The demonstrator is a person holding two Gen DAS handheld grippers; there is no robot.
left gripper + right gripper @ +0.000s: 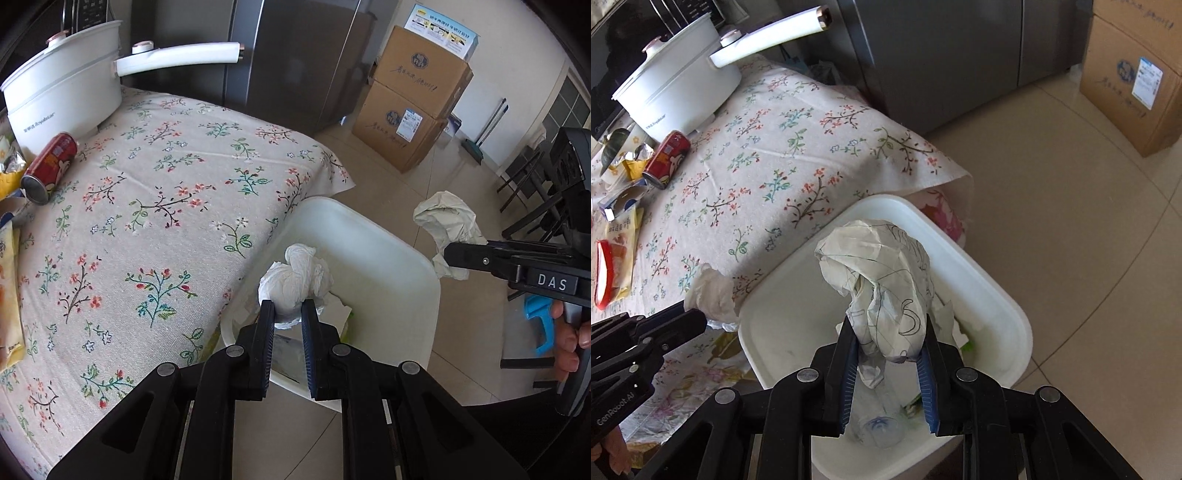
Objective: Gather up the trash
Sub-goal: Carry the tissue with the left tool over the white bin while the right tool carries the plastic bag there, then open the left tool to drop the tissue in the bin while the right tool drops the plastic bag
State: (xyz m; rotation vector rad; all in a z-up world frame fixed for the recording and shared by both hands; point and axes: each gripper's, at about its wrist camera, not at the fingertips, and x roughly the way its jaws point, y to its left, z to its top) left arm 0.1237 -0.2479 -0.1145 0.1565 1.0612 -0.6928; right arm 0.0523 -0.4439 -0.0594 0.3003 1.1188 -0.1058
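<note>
My left gripper (pixel 288 308) is shut on a crumpled white tissue (pixel 295 280) and holds it over the near edge of the white bin (pixel 399 258) beside the table. My right gripper (pixel 886 328) is shut on a crumpled sheet of paper with pen drawings (pixel 882 280) and holds it above the bin (pixel 997 295). The right gripper also shows in the left wrist view (pixel 448 254) with its paper (pixel 447 221). The left gripper shows in the right wrist view (pixel 698 319) with the tissue (pixel 713 291). The bin holds paper scraps and a clear plastic piece (pixel 879 428).
A table with a floral cloth (pixel 166 206) carries a red can lying on its side (pixel 50 166), snack wrappers (pixel 617 266) and a white electric pot with a long handle (pixel 66 99). Cardboard boxes (pixel 413 99) and a grey fridge (pixel 295 62) stand behind. Black chairs (pixel 535 184) stand at the right.
</note>
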